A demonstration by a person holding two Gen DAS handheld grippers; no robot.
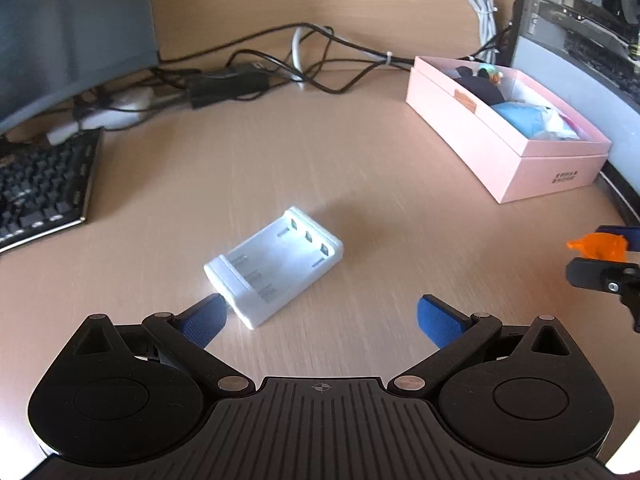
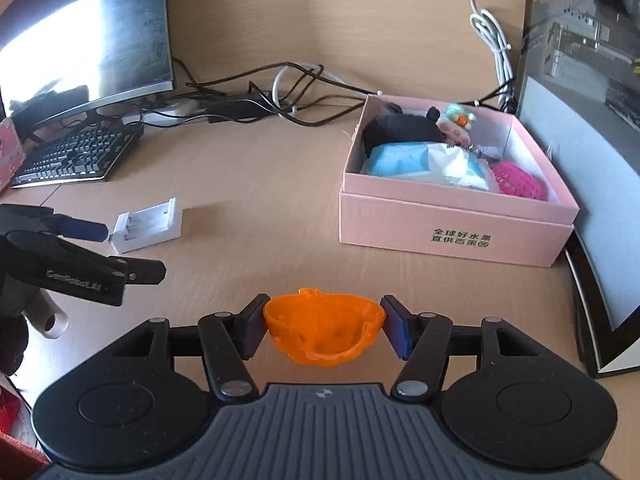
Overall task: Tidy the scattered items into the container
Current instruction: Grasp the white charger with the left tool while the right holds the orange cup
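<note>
A white battery charger [image 1: 276, 266] lies on the wooden desk, just ahead of my left gripper [image 1: 320, 316], which is open; its left blue pad [image 1: 204, 320] touches the charger's near corner. The charger also shows in the right wrist view [image 2: 146, 230]. My right gripper [image 2: 324, 326] is shut on an orange pumpkin-shaped plastic cup [image 2: 322, 328] and holds it above the desk, short of the pink box [image 2: 452, 224]. The box holds several items, among them a black plush and a blue packet. The cup also shows at the right edge of the left wrist view [image 1: 598, 246].
A keyboard [image 2: 70, 156] and a monitor [image 2: 84, 40] stand at the left. Tangled cables [image 2: 256, 96] lie along the back wall. A computer case [image 2: 580, 120] stands right of the box. The pink box also shows in the left wrist view [image 1: 516, 160].
</note>
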